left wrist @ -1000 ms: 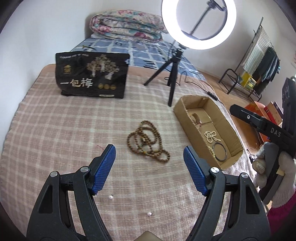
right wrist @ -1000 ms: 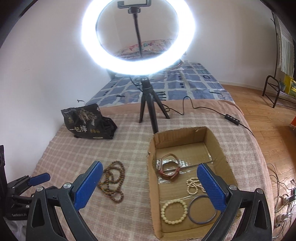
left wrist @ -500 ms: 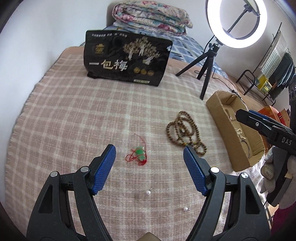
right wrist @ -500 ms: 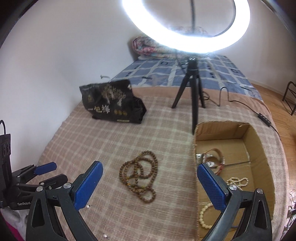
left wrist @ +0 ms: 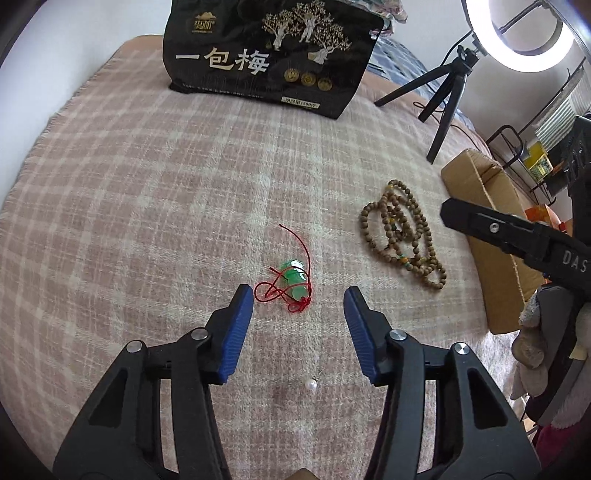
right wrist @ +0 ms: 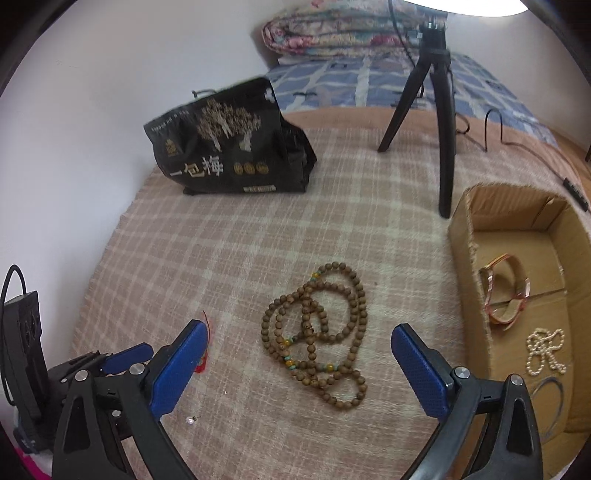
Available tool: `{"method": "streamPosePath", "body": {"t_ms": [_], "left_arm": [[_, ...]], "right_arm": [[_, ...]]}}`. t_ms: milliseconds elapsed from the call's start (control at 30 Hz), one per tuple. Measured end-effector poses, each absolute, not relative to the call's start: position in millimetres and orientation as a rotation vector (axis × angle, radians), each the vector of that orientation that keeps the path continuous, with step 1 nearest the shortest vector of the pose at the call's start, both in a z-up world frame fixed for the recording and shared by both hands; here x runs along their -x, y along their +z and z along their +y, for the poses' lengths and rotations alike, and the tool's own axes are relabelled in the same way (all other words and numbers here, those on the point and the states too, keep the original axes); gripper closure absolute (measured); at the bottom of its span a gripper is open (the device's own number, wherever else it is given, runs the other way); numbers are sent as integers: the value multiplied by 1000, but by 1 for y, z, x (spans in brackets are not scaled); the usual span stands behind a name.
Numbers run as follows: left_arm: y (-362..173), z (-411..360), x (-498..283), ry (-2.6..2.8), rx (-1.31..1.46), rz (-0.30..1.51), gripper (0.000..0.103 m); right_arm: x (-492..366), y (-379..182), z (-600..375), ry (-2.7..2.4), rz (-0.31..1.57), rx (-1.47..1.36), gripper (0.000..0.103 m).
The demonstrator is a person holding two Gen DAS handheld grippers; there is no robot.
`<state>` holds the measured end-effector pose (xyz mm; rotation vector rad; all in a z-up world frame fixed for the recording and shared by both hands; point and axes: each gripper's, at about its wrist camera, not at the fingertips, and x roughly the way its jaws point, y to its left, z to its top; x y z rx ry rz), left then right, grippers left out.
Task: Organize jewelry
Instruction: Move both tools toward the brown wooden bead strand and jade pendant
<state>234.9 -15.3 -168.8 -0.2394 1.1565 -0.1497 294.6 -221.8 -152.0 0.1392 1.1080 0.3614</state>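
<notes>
A green pendant on a red cord (left wrist: 291,282) lies on the checked blanket (left wrist: 147,206), just ahead of my open left gripper (left wrist: 298,301). A brown bead necklace (left wrist: 404,234) lies to its right; in the right wrist view the necklace (right wrist: 317,332) sits between the fingers of my open right gripper (right wrist: 295,354). The cardboard box (right wrist: 469,258) at right holds a copper bangle (right wrist: 506,291), a pearl piece (right wrist: 546,350) and a dark ring (right wrist: 550,398). A loose pearl (left wrist: 311,385) lies between the left gripper's arms.
A black snack bag (left wrist: 269,55) stands at the back of the blanket. A ring light's tripod (right wrist: 439,110) stands behind the box, with a cable trailing right. A folded quilt (right wrist: 332,33) lies on the bed behind. The right gripper's arm (left wrist: 517,236) shows at the left view's right edge.
My left gripper has swung left from the bead necklace and moved up to the green pendant. My right gripper has swung left from over the box to the bead necklace and come lower.
</notes>
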Motion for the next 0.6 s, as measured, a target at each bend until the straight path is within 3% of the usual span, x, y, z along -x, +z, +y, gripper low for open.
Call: {"method": "streamPosePath", "body": {"t_ms": [133, 200, 600], "left_arm": [[-175, -18, -240, -146, 236, 1164, 50], [-177, -20, -242, -150, 229, 1167, 56], [-188, -30, -248, -144, 196, 1178, 56]], "right_arm": [[-302, -168, -218, 355, 1152, -153, 7], [-305, -173, -216, 348, 1161, -145, 7], [-318, -200, -210, 329, 1227, -150, 8]]}}
